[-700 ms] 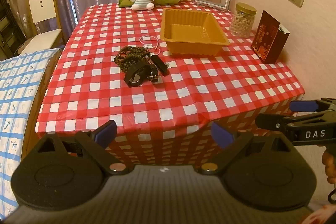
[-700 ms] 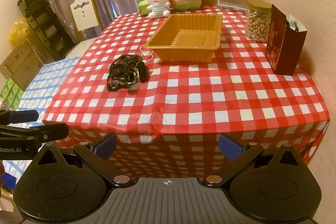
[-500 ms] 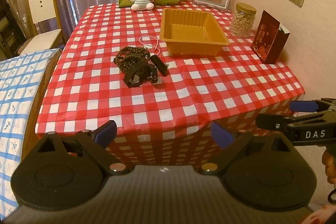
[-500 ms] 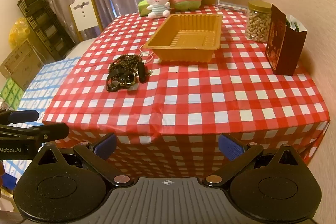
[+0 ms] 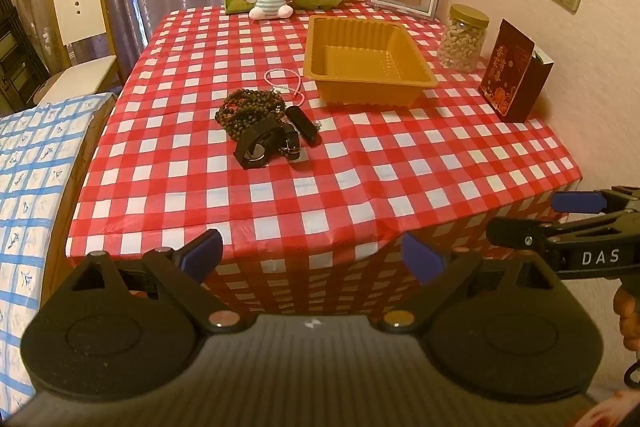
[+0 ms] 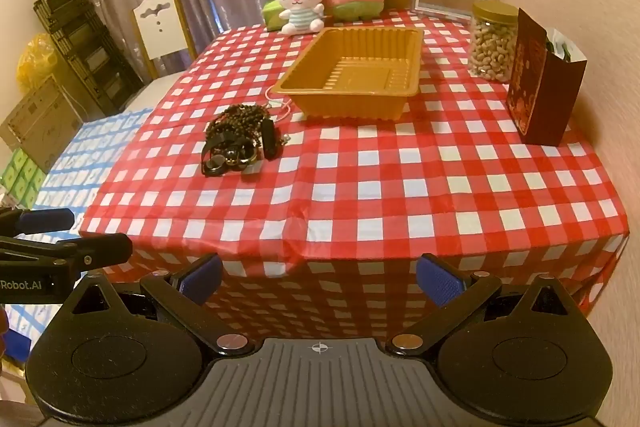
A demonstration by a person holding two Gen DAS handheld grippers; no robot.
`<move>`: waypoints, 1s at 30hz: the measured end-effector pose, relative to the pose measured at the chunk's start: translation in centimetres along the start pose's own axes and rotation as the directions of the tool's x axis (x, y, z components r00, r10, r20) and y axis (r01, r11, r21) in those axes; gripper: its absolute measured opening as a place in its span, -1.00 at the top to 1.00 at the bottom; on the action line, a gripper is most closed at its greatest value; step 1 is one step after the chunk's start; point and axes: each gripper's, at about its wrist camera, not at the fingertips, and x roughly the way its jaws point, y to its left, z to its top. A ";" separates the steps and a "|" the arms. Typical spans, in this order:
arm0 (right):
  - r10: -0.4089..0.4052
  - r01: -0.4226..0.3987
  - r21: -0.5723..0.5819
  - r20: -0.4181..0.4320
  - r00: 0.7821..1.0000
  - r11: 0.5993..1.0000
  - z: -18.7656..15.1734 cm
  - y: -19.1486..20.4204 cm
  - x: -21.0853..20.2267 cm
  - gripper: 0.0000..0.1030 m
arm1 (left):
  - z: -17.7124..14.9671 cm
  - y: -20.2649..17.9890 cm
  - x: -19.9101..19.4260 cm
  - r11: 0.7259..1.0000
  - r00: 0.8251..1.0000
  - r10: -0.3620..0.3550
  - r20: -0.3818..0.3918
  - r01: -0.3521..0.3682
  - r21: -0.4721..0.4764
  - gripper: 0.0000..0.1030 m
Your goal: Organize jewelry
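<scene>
We are at the start: our left gripper [image 5: 310, 257] and right gripper [image 6: 318, 277] hang wide and empty off the near table edge, so next we reach the dark tangled pile of beads and watch [image 5: 264, 125] left of the empty golden plastic tray [image 5: 366, 61].

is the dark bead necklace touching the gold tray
Apart. In the left wrist view a strip of checked cloth shows plainly between the dark bead necklace and the gold tray.
</scene>
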 end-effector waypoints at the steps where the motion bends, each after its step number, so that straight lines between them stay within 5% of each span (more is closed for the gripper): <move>1: 0.000 0.000 0.001 -0.001 1.000 1.000 0.0 0.0 0.0 -0.99 | 0.0 0.0 0.0 1.000 1.000 0.000 0.000 0.000 0.001 -0.85; 30: 0.000 0.000 -0.005 -0.001 1.000 1.000 0.3 0.7 0.5 -0.99 | 0.0 0.0 0.0 1.000 1.000 0.000 -0.001 0.000 0.000 -0.85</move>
